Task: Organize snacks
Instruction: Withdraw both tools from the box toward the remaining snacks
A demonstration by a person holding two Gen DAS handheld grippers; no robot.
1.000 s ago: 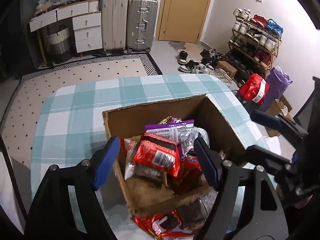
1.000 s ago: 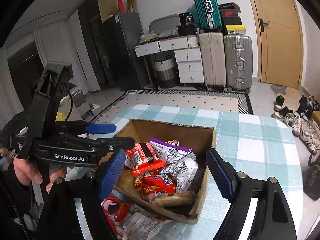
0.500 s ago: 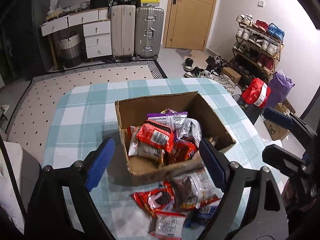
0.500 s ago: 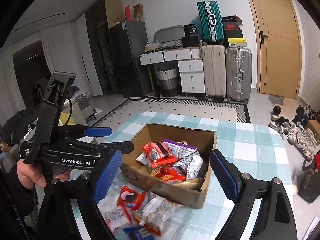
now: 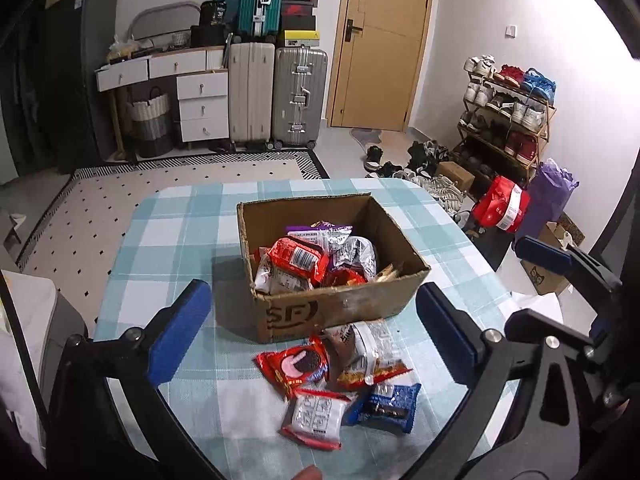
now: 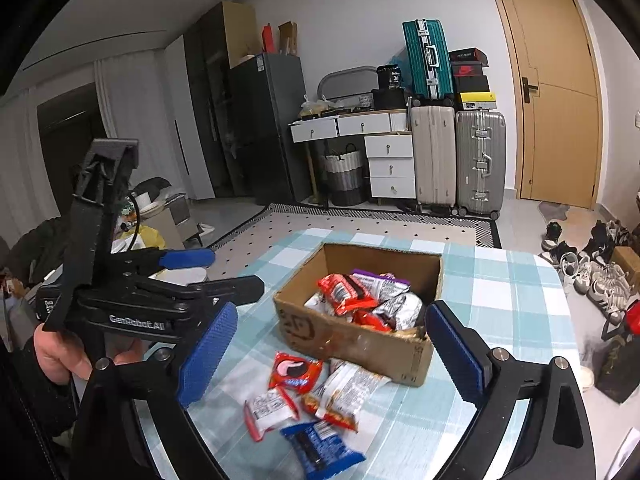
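A brown cardboard box stands on the checked table, with several snack packets inside. Loose packets lie on the table in front of it: a red cookie packet, a red-and-white packet, a blue packet and a brown-and-white packet. My left gripper is open and empty, above the loose packets. My right gripper is open and empty, above them too. The left gripper also shows in the right wrist view.
The table has a teal checked cloth. Beyond it are a patterned rug, suitcases, drawers and a door. A shoe rack and bags stand to the right.
Both grippers have pulled back and up from the box. The box now sits farther off, and the loose packets in front of it have come fully into view.
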